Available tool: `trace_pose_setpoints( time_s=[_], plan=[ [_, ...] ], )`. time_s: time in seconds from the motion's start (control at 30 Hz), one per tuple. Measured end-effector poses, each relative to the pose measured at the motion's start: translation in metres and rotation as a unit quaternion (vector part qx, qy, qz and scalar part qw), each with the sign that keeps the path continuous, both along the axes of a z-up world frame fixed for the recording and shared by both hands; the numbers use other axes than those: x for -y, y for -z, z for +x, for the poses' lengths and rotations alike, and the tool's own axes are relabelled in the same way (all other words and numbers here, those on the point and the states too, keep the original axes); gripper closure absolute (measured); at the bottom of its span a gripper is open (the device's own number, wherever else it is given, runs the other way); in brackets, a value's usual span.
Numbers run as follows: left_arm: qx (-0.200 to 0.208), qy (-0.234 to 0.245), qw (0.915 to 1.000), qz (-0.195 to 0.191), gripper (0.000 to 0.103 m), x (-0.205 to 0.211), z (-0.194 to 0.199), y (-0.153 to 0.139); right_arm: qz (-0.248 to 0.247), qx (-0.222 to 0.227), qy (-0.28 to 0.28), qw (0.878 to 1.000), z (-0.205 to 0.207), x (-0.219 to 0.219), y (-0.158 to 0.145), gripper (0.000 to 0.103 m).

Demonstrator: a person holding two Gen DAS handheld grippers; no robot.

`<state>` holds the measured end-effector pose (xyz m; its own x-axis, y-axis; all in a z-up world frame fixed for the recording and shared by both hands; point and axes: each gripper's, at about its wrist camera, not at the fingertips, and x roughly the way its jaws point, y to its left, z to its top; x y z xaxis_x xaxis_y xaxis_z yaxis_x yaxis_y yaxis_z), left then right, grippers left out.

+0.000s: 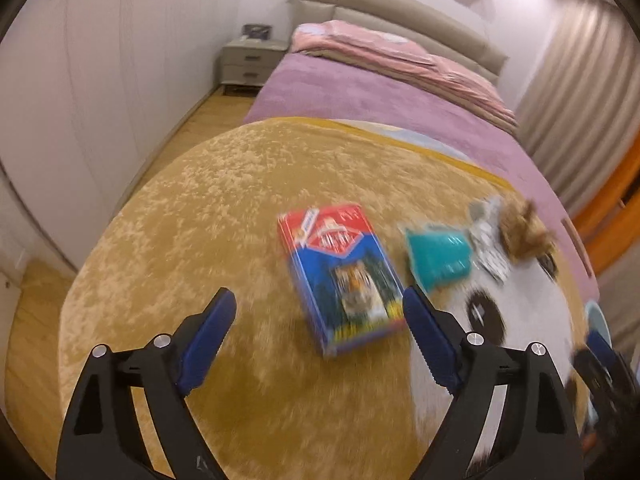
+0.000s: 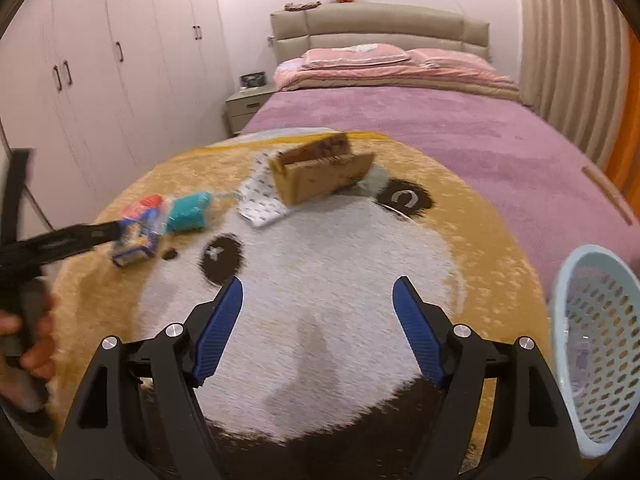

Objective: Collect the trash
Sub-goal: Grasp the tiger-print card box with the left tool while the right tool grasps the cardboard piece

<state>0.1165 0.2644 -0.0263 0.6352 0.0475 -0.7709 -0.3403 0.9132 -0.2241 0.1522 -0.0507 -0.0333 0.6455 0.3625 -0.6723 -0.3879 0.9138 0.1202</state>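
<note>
A red and blue box [image 1: 342, 276] lies on the round yellow and white rug [image 1: 200, 208], just beyond my open, empty left gripper [image 1: 320, 304]. Right of it lie a teal packet [image 1: 438, 258], a white printed wrapper [image 1: 486, 240] and a brown carton [image 1: 522, 232]. In the right wrist view the same box [image 2: 138, 236], teal packet [image 2: 188, 208], wrapper [image 2: 260, 200] and open brown carton [image 2: 320, 172] lie at the rug's [image 2: 340, 264] far side. My right gripper [image 2: 318, 292] is open and empty over the rug's white middle. The left gripper [image 2: 64, 240] reaches toward the box.
A pale blue perforated basket [image 2: 592, 344] stands at the rug's right edge. A bed [image 2: 420, 120] with a purple cover and pink bedding fills the back. White wardrobes [image 2: 100, 64] line the left wall, with a nightstand [image 2: 246, 106] beside the bed. Curtains [image 2: 568, 40] hang on the right.
</note>
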Motion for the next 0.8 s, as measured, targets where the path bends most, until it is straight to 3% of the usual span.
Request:
trace_pose_setpoints(
  time_s=[0.1, 0.27, 0.5, 0.7, 0.8],
  plan=[
    [-0.007, -0.014, 0.9998, -0.015, 0.02, -0.002, 0.018, 0.009, 0.002, 0.006, -0.001, 1.0, 0.013, -0.003, -0.013, 0.029],
    [0.006, -0.018, 0.9998, 0.01, 0.02, 0.005, 0.027, 0.013, 0.018, -0.007, 0.019, 1.0, 0.042, -0.009, -0.021, 0.029],
    [0.001, 0.0, 0.998, 0.064, 0.02, 0.025, 0.029, 0.013, 0.04, -0.043, 0.086, 0.995, 0.085, -0.028, -0.015, 0.029],
    [-0.003, 0.01, 0.9969, 0.078, 0.025, 0.031, 0.03, 0.014, 0.033, -0.08, 0.13, 0.988, 0.115, -0.039, -0.001, 0.03],
    [-0.001, 0.01, 0.9974, 0.072, 0.025, 0.03, 0.027, 0.014, 0.031, -0.102, 0.138, 0.985, 0.125, -0.041, 0.01, 0.041]
  ],
)
